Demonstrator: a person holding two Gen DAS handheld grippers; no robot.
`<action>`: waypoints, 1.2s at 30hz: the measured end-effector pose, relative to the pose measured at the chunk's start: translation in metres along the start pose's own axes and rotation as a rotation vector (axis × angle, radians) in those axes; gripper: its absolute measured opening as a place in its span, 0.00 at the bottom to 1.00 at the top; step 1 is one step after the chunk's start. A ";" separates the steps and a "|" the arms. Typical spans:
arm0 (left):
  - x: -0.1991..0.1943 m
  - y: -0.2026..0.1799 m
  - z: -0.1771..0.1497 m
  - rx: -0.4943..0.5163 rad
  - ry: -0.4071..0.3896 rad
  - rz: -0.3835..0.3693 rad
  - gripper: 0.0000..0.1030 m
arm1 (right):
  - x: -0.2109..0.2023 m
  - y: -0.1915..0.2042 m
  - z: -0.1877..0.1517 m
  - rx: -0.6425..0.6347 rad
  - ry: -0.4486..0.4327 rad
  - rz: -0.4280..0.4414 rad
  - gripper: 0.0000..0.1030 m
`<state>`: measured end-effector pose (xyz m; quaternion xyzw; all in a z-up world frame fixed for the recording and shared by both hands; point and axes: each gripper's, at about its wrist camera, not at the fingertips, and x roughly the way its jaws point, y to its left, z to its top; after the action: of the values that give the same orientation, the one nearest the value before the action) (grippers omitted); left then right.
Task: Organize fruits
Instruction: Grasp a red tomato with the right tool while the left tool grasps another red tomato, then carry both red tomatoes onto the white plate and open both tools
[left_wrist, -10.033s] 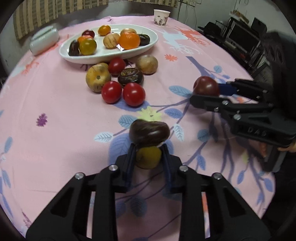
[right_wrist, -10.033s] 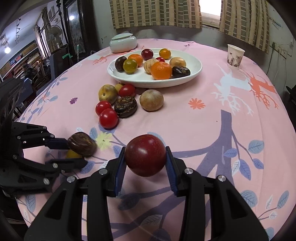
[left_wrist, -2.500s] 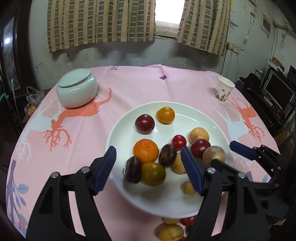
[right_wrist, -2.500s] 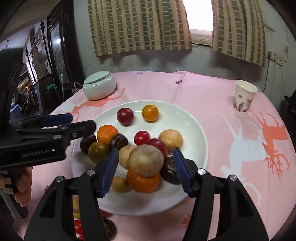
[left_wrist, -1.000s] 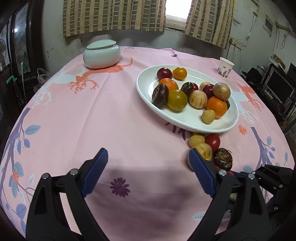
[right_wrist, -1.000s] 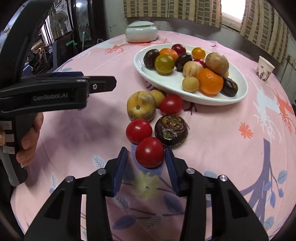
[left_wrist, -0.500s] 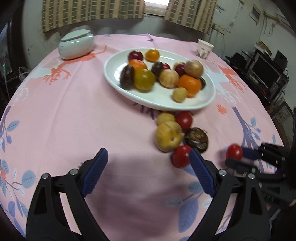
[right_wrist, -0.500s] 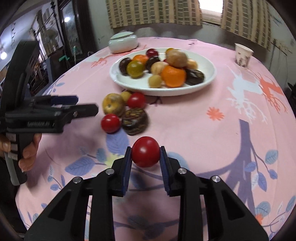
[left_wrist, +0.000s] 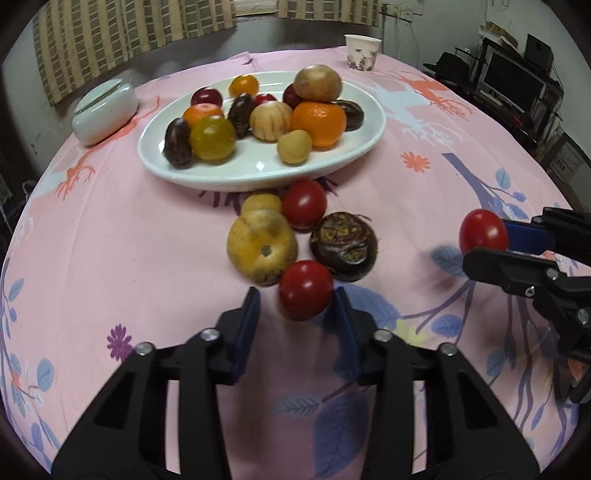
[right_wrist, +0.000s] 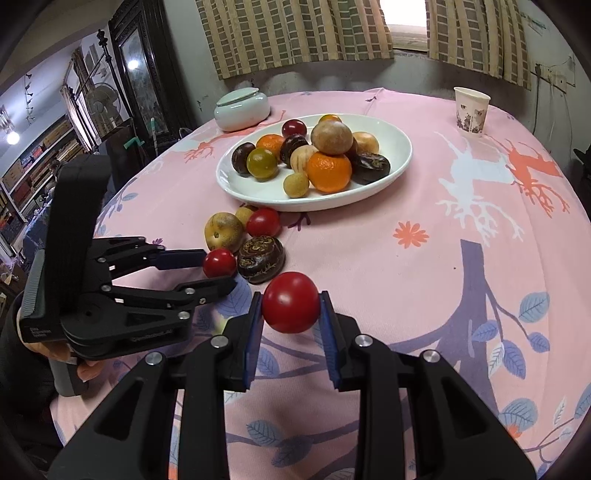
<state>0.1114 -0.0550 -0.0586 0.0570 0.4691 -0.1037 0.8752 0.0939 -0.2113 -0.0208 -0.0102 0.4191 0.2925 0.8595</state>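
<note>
Pink floral tablecloth (left_wrist: 147, 236), checked curtains (right_wrist: 295, 33)

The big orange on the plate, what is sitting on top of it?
A round tan fruit rests partly on the big orange in the white plate. What lies beneath the pile is covered by the fruit.

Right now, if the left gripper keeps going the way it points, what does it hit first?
The red tomato already sits between the closing jaws of the left gripper, so it meets that first. Behind it lie the yellow fruit and the dark fruit; depth is unclear.
</note>
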 end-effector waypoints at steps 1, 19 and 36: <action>0.001 -0.001 0.001 -0.002 0.003 0.002 0.34 | 0.000 0.001 0.000 -0.003 0.002 0.003 0.29; -0.043 0.009 -0.006 -0.033 -0.058 -0.052 0.27 | -0.005 0.000 0.000 0.006 -0.012 -0.011 0.29; -0.064 0.050 0.060 -0.093 -0.154 -0.077 0.27 | -0.027 -0.017 0.089 -0.034 -0.128 -0.043 0.29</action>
<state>0.1372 -0.0098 0.0275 -0.0101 0.4066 -0.1194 0.9057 0.1535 -0.2152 0.0529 -0.0150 0.3582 0.2809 0.8902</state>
